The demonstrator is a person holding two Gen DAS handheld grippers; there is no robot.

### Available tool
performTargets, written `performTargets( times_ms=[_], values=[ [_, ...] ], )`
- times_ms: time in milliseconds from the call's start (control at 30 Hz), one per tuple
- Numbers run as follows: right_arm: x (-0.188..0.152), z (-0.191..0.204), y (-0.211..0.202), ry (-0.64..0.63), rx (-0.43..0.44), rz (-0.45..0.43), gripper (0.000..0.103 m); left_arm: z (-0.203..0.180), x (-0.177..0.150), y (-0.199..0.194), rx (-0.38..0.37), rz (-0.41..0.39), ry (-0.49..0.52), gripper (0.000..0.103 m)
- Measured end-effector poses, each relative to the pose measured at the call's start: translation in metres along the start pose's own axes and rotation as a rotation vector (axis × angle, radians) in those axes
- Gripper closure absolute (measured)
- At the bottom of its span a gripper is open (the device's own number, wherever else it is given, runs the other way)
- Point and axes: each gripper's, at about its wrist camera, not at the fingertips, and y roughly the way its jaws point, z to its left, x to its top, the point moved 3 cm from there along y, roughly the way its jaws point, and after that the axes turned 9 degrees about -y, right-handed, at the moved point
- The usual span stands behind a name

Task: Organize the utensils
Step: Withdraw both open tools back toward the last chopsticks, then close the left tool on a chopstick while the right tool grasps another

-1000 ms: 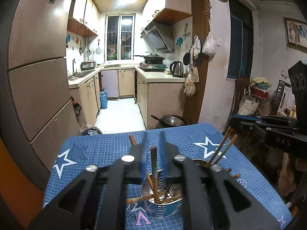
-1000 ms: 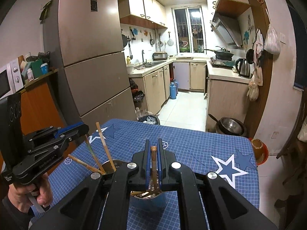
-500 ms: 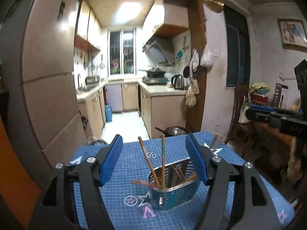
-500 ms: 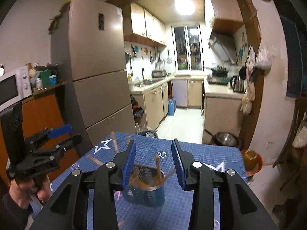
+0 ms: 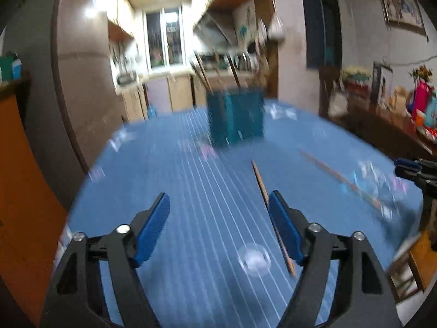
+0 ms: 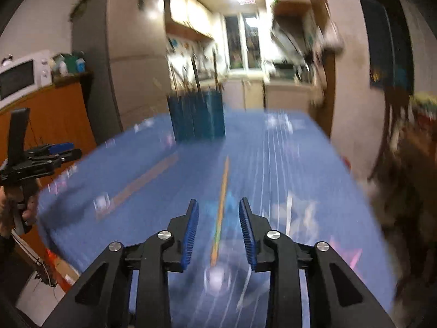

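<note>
Both views are motion-blurred. A metal utensil holder with several wooden chopsticks standing in it sits at the far side of the blue star-patterned mat; it also shows in the right wrist view. My left gripper is open and empty, low over the mat; a loose chopstick lies just inside its right finger. Another chopstick lies further right. My right gripper is open and empty, with a chopstick lying on the mat between its fingers. Another chopstick lies to its left.
The left gripper appears at the left edge of the right wrist view, the right gripper at the right edge of the left wrist view. A fridge and orange cabinet stand left; a cluttered sideboard stands right.
Both grippers opened, letting go of chopsticks in the holder, then pulled back and dropped low over the mat near the loose chopsticks. The holder now stands farther away.
</note>
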Motion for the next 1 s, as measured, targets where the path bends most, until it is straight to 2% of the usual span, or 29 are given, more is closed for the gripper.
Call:
performTargets(
  times_ms=[100, 233, 433, 533, 567, 833, 933, 1000],
  values=[
    [-0.020, 0.010, 0.009, 0.016, -0.004, 0.026, 0.072, -0.015, -0.029, 0.011, -0.055, 0.057, -0.012, 0.036],
    [-0.029, 0.021, 0.022, -0.020, -0.016, 0.045, 0.075, -0.033, -0.052, 0.017, -0.089, 0.070, 0.026, 0.038],
    [-0.033, 0.016, 0.032, -0.031, -0.032, 0.053, 0.080, -0.029, -0.071, 0.032, -0.089, 0.112, -0.007, 0.051],
    [-0.034, 0.016, 0.032, -0.034, -0.036, 0.044, 0.081, -0.030, -0.075, 0.034, -0.109, 0.123, 0.001, 0.064],
    [-0.034, 0.017, 0.032, -0.037, -0.039, 0.039, 0.082, -0.034, -0.075, 0.035, -0.110, 0.117, 0.014, 0.067],
    [-0.034, 0.022, 0.035, -0.070, -0.044, 0.016, 0.084, -0.044, -0.084, 0.032, -0.107, 0.080, 0.019, 0.074],
    [-0.036, 0.024, 0.034, -0.082, -0.051, 0.006, 0.085, -0.048, -0.087, 0.030, -0.104, 0.065, 0.022, 0.081],
    [-0.038, 0.027, 0.032, -0.095, -0.058, -0.004, 0.089, -0.049, -0.089, 0.029, -0.092, 0.049, 0.014, 0.089]
  ],
)
